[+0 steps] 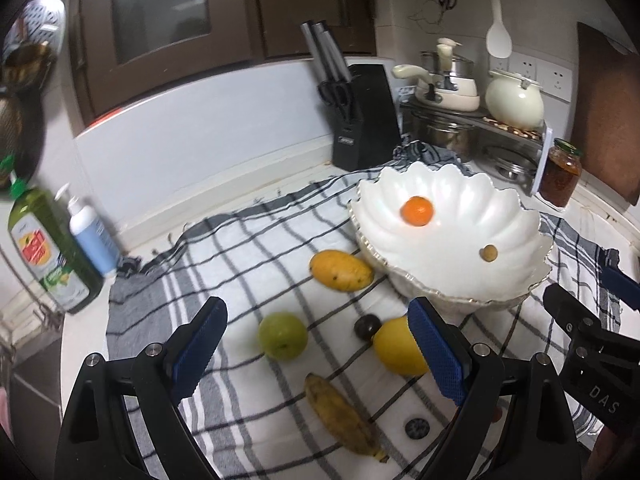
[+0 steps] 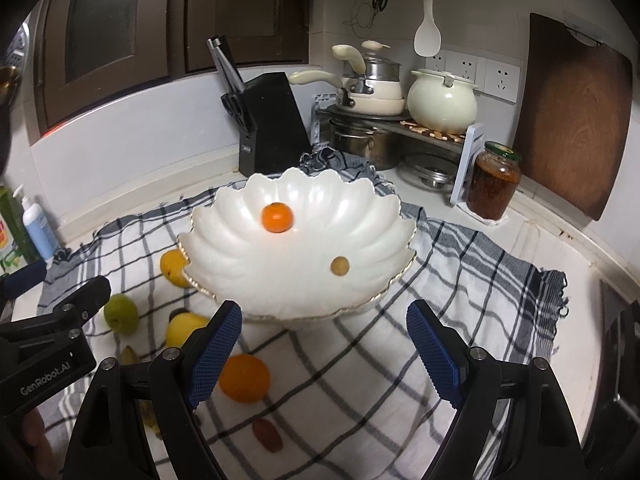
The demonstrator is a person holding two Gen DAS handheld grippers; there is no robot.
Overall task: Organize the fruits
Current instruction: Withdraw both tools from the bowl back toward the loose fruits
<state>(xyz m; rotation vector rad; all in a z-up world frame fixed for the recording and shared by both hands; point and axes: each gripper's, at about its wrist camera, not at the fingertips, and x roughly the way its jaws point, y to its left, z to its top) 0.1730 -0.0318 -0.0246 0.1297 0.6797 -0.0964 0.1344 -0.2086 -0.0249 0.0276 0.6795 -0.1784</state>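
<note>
Fruit lies scattered on a checked cloth (image 1: 248,248) over the tabletop: a green apple (image 1: 283,335) and banana (image 1: 340,416) sit between the left gripper (image 1: 318,350)'s wide-open, empty jaws, a lemon (image 1: 396,346) partly hidden behind its right finger. Right gripper (image 2: 324,354), jaws equally spread and empty, faces the scalloped white bowl (image 2: 224,240) holding a tangerine (image 2: 277,217) and a small brown fruit (image 2: 339,266); an orange (image 2: 244,377) rests by its left finger.

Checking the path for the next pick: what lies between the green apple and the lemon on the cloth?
In the left wrist view, a small dark round fruit sits between the green apple and the lemon, close beside the lemon.
</note>
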